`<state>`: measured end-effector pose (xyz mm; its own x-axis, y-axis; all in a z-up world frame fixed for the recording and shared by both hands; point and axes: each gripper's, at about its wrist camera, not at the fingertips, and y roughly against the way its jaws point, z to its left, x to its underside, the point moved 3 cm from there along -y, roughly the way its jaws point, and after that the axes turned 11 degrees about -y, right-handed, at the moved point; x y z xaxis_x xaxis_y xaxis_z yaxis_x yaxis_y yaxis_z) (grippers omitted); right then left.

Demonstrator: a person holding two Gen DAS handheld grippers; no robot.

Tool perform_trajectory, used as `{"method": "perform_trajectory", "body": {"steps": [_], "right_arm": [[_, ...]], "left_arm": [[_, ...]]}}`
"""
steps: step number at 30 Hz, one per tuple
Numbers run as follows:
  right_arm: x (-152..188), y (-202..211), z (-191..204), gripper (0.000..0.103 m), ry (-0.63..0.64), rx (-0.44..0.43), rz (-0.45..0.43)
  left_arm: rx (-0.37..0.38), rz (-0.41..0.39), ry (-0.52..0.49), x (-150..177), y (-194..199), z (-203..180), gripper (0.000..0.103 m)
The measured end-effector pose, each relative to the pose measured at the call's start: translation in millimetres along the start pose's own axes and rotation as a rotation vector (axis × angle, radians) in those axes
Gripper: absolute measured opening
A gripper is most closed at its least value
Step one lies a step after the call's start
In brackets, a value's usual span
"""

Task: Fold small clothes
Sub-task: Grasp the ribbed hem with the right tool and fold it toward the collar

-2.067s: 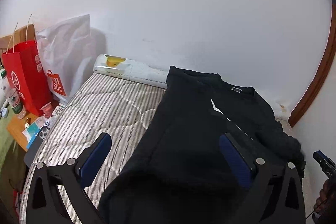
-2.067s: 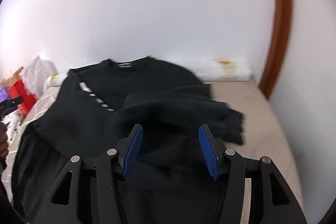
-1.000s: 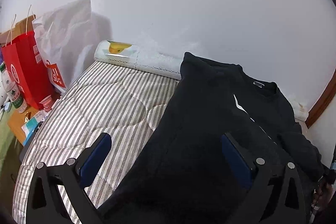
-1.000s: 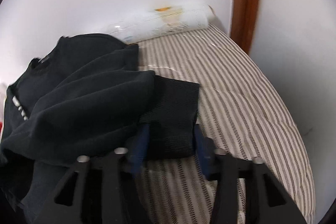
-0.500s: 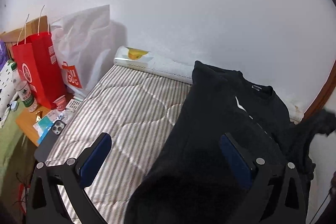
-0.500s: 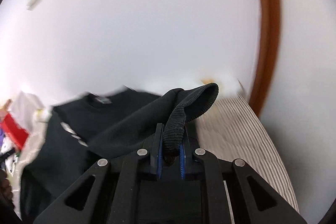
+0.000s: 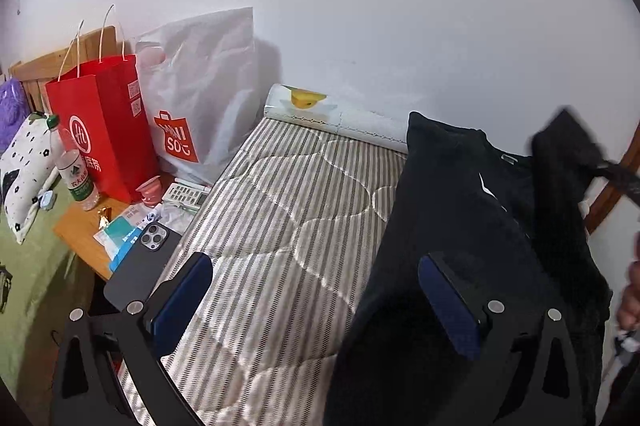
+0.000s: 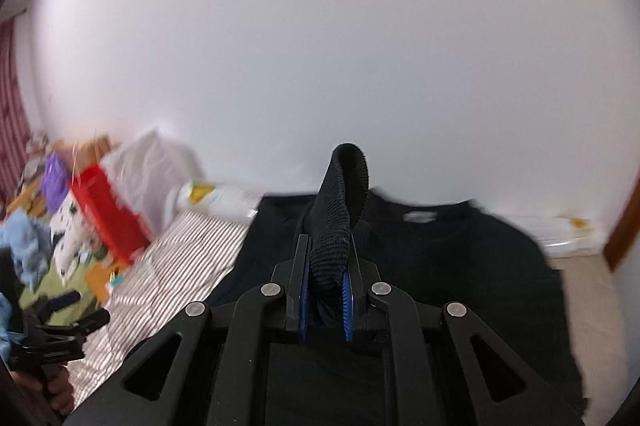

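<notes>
Gripping a ribbed cuff (image 8: pixel 340 222) of the black sweatshirt (image 8: pixel 448 258), the right gripper (image 8: pixel 325 302) has its two blue pads (image 8: pixel 303 300) closed on the knit; the cuff loops upward out of the jaws and folds over at the top. In the right wrist view the gripper points forward and somewhat downward, above the garment's chest area, toward the neckline label. The picture is motion-blurred at its edges.

In the left wrist view the same sleeve (image 7: pixel 560 162) hangs raised in the air at the right edge, clear of the bed, with a blurred hand (image 7: pixel 630 294) just below it.

The left gripper (image 7: pixel 320 302) points steeply downward over the striped mattress (image 7: pixel 280 226). Its fingers (image 7: pixel 180 298) stand wide apart and hold nothing. One finger is over bare mattress; the other overlaps the sweatshirt's left edge in the picture, and contact cannot be determined. In the right wrist view this gripper appears at the lower left, held in a hand (image 8: pixel 56 390) beside the bed.

The sweatshirt lies face up on the right half of the mattress, collar toward the white wall (image 7: pixel 360 6). A rolled white sheet (image 7: pixel 340 118) lies along the wall at the head of the bed. A red paper bag (image 7: pixel 104 122), a white shopping bag (image 7: pixel 200 98), a water bottle (image 7: pixel 76 170) and a phone (image 7: pixel 140 262) sit beside the mattress on the left.
</notes>
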<state>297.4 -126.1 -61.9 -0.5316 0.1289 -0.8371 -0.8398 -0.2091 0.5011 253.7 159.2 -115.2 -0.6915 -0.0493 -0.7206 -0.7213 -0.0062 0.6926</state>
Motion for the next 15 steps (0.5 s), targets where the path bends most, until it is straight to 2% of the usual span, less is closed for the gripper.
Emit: {"method": "perform_trajectory", "body": {"steps": [2, 4, 5, 7, 10, 12, 15], "right_arm": [[17.9, -19.9, 21.5, 0.016, 0.031, -0.01, 0.043], [35.5, -42.2, 36.0, 0.026, 0.046, -0.035, 0.103], [45.8, -53.2, 41.6, 0.035, 0.052, -0.066, 0.155], [60.6, -59.0, 43.0, 0.037, 0.059, -0.089, 0.216], [66.3, -44.6, 31.6, 0.041, 0.062, -0.069, 0.186], [61.9, -25.9, 6.8, 0.043, 0.023, -0.063, 0.167], [58.5, 2.3, -44.2, 0.044, -0.041, -0.007, 0.129]], "left_arm": [[0.011, -0.006, -0.016, 1.9, 0.7, 0.6, 0.103], [0.018, -0.011, -0.031, 3.0, 0.9, -0.5, 0.103], [0.024, -0.009, -0.035, 3.3, 0.4, -1.4, 0.103], [0.049, -0.007, -0.045, 3.9, -1.0, -5.7, 0.103], [0.065, -0.006, -0.065, 2.9, -3.8, -17.7, 0.103], [0.082, 0.003, -0.078, 0.9, -6.8, -30.0, 0.103], [0.124, 0.02, -0.102, -2.7, -13.0, -51.7, 0.103]]}}
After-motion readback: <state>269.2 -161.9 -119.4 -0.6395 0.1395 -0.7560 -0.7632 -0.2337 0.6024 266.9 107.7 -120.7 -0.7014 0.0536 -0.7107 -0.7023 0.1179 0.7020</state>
